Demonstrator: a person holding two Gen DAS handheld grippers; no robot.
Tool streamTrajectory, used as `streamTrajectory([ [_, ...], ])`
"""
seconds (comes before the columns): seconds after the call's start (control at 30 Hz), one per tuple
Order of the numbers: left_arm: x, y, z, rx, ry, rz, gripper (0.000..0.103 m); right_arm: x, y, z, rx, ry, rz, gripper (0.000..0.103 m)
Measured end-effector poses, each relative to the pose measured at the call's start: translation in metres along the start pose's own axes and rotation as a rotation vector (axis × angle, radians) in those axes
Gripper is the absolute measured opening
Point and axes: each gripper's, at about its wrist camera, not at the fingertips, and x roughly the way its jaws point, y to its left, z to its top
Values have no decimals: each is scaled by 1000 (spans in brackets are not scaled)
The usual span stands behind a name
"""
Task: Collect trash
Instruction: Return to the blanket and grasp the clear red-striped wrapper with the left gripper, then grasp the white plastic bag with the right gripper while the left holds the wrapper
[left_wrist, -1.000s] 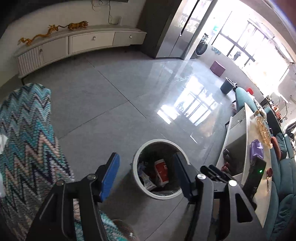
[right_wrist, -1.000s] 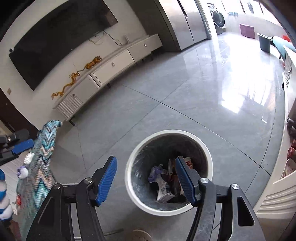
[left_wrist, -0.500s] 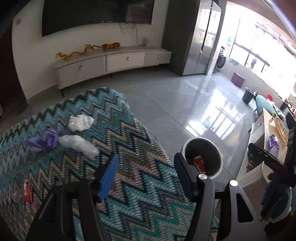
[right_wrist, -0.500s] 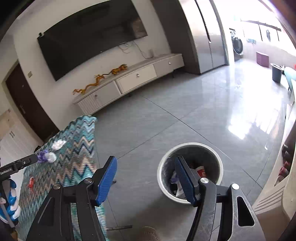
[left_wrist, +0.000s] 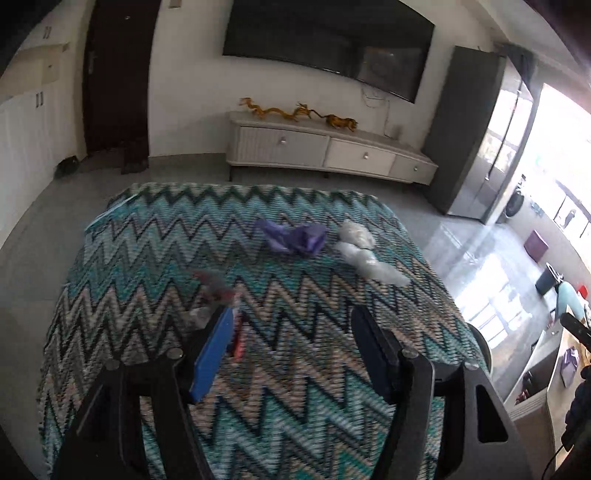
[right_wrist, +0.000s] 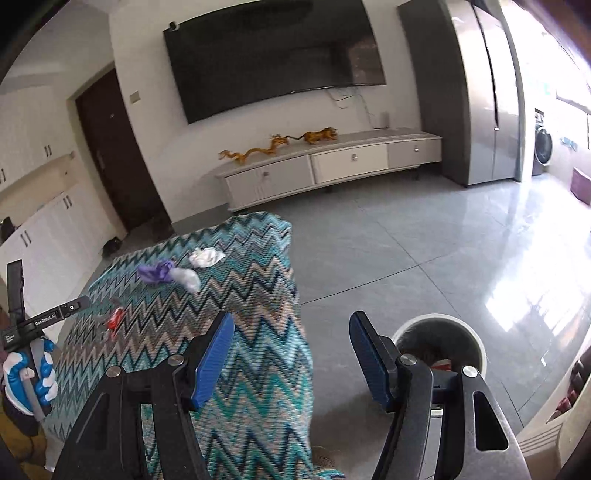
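The left gripper (left_wrist: 291, 347) hangs wide and empty over the zigzag-cloth surface (left_wrist: 295, 424). On that surface lie a purple wrapper (left_wrist: 295, 238), white crumpled tissues (left_wrist: 364, 251) just beside it, and a red scrap (right_wrist: 115, 320) (blurred) nearer the gripper. The right gripper (right_wrist: 291, 356), also wide and empty, hangs beyond the surface's edge, beside the trash bin (right_wrist: 476, 341).

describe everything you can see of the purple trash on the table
The purple trash is a crumpled, thin wrapper or film, soft-looking and lilac. It lies loose on the zigzag tablecloth, toward the far side. In the right wrist view a white plastic wad lies right against it. Neither claw touches it.
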Motion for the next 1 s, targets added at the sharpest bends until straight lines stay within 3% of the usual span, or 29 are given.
streamTrajectory([
  [0.23,-25,95,-11,-128,-52,139,65,12,31,2,-40,20,38,63],
  [0.4,-31,132,-14,-194,-57,156,65,22,57,8,-84,31,71,63],
  [0.57,-17,129,-14,-182,-27,115,65,39,79,16,-119,41,107,63],
  [1.0,46,63,-1,-39,49,22,65,124,131,22,-245,153,216,63],
])
